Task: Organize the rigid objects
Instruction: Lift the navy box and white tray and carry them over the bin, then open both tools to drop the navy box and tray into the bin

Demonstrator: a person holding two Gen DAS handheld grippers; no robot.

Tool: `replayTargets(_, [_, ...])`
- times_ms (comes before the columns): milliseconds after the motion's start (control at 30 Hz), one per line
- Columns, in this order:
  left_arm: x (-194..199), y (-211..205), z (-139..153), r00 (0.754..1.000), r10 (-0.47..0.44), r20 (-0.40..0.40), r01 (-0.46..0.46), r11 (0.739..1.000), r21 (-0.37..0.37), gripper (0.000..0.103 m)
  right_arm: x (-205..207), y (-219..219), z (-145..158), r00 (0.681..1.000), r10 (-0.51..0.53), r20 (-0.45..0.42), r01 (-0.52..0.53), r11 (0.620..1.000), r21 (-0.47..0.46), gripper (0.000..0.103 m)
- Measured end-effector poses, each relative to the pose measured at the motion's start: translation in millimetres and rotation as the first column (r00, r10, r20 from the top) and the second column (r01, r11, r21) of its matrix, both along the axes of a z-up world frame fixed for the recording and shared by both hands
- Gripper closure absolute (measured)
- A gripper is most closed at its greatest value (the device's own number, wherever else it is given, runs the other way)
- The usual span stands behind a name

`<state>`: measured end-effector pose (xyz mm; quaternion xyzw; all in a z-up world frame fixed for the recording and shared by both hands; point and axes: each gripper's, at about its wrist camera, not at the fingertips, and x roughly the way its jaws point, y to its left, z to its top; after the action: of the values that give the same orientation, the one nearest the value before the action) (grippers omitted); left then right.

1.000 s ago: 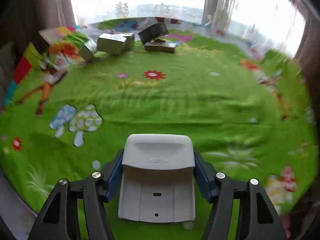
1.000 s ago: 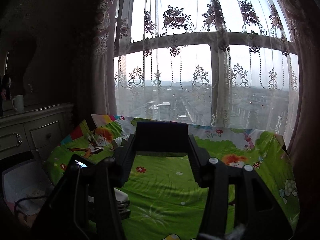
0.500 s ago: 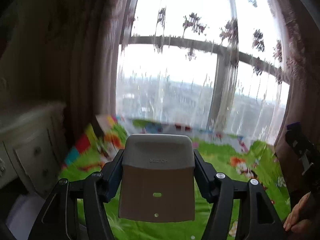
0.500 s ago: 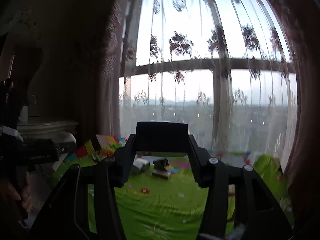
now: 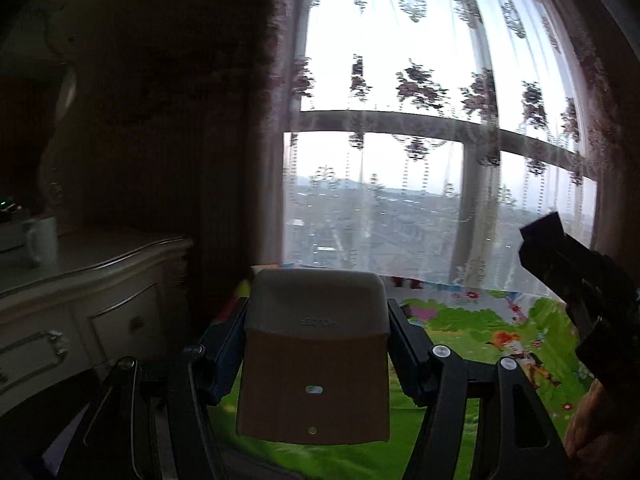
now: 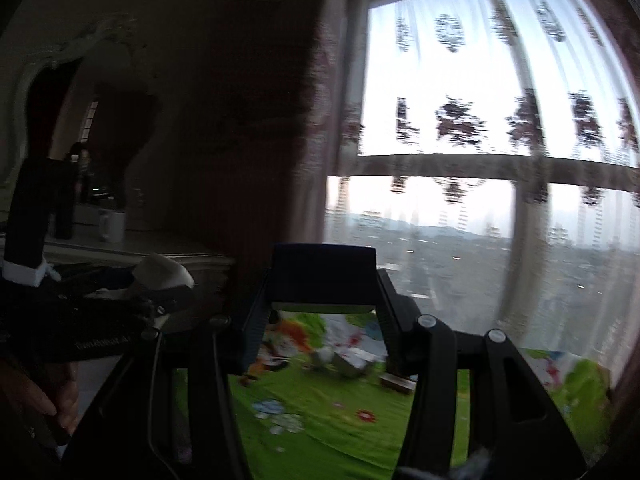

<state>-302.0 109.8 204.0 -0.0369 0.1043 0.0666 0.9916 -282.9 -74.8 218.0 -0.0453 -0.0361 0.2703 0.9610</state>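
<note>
My left gripper [image 5: 316, 344] is shut on a grey-white plastic holder [image 5: 316, 356] and holds it up in the air, facing the window. My right gripper [image 6: 322, 292] is shut on a dark flat box [image 6: 323, 280], also held high. Several small boxes [image 6: 350, 360] lie far off on the green cartoon sheet [image 6: 344, 428], blurred. The right gripper with its dark box also shows at the right edge of the left wrist view [image 5: 576, 276]. The left gripper with the pale holder also shows at the left of the right wrist view [image 6: 160, 276].
A white dresser [image 5: 80, 304] with a white mug [image 5: 40, 240] stands at the left. A large window with a lace curtain [image 5: 440, 140] is behind the bed. The mug also shows in the right wrist view [image 6: 112, 226].
Both grippers rose and swung left with their loads. The left view went from the green sheet to the window and dresser. The right view turned toward the dresser and is blurred.
</note>
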Motion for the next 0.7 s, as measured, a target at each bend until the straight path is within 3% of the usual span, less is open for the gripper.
replayTargets(133, [-17, 24, -11, 0.996, 0.077, -0.039, -0.077, 0.997, -0.006, 0.039, 1, 37, -1, 0.99, 0.135, -0.041, -0.137, 0.99, -0.031, 0.049])
replayTargets(333, [-40, 63, -37, 0.974, 0.188, -0.128, -0.194, 0.98, -0.036, 0.039, -2, 93, -13, 0.948, 0.297, -0.113, -0.307, 0.947, -0.095, 0.049])
replayTargets(567, [-59, 100, -67, 0.935, 0.284, -0.212, -0.305, 0.949, -0.075, 0.039, -3, 148, -32, 0.889, 0.408, -0.205, -0.443, 0.88, -0.169, 0.049])
replayTargets(700, [-56, 121, -89, 0.908, 0.272, -0.317, -0.33, 0.932, -0.146, 0.039, -10, 174, -47, 0.854, 0.44, -0.277, -0.505, 0.829, -0.241, 0.049])
